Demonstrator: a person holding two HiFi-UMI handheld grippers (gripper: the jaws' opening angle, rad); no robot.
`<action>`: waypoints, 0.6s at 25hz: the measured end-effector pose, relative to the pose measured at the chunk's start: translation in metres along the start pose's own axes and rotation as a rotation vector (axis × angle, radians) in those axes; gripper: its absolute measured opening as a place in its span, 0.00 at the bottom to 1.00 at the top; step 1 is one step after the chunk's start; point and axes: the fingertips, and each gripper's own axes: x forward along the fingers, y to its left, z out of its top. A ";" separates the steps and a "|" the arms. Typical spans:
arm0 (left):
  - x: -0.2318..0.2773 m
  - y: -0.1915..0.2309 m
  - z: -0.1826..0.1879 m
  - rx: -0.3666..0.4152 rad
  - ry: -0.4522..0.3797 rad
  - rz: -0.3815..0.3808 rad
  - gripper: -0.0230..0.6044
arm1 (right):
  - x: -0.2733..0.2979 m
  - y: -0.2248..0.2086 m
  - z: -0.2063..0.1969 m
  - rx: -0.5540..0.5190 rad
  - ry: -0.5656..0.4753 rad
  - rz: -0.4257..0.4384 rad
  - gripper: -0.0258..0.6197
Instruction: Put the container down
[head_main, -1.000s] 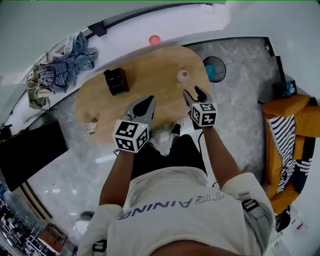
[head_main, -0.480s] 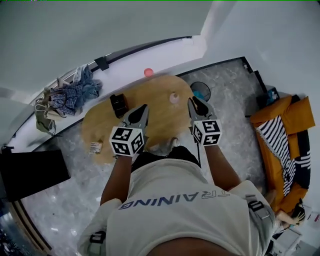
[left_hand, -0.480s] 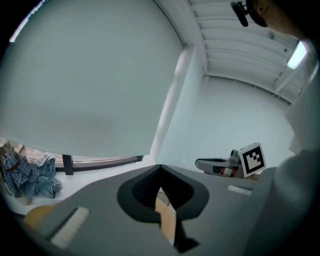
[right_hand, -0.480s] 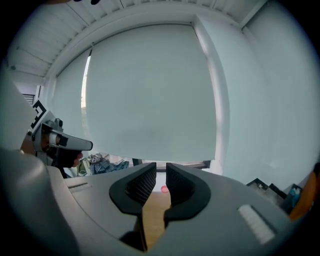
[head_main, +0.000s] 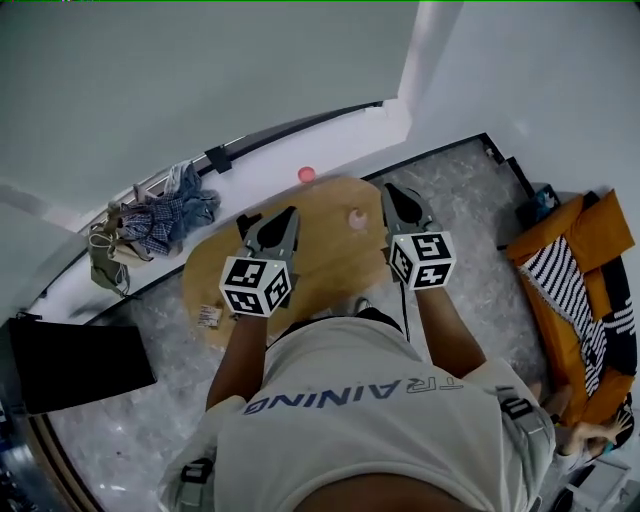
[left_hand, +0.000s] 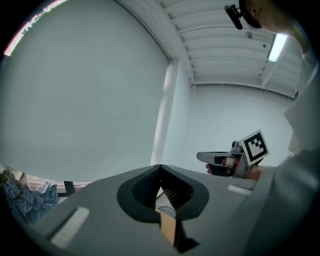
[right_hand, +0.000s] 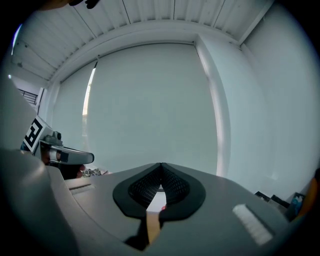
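Observation:
The container (head_main: 356, 217), a small pale pink cup, stands alone and upright on the oval wooden table (head_main: 320, 262), toward its far right. Both grippers are held up well above the table, pointing at the wall. In the head view my left gripper (head_main: 289, 212) is over the table's far left and my right gripper (head_main: 389, 189) over its right edge. The left gripper's jaws (left_hand: 160, 167) meet at the tips with nothing between them. The right gripper's jaws (right_hand: 161, 165) are likewise shut and empty. Each gripper view shows the other gripper (left_hand: 202, 157) (right_hand: 90, 158) off to one side.
A black box (head_main: 246, 224) sits on the table's far left, a small packet (head_main: 209, 316) near its left edge. A pink round thing (head_main: 307, 174) lies on the white ledge behind. Clothes (head_main: 160, 215) are piled at left, an orange sofa (head_main: 575, 262) at right, a black panel (head_main: 75, 365) lower left.
The head view has risen and the table looks smaller. Both grippers have lifted away from the table, and the right jaws have closed empty. The container stays on the table.

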 end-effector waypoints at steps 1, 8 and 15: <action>0.000 0.003 0.000 -0.005 0.000 0.000 0.04 | 0.002 0.003 0.002 -0.009 -0.003 -0.002 0.06; 0.008 0.002 0.009 -0.005 -0.011 -0.024 0.04 | 0.011 0.006 0.003 -0.038 0.015 0.002 0.06; 0.018 0.002 0.008 -0.013 -0.013 -0.032 0.04 | 0.022 0.000 -0.001 -0.049 0.029 0.008 0.06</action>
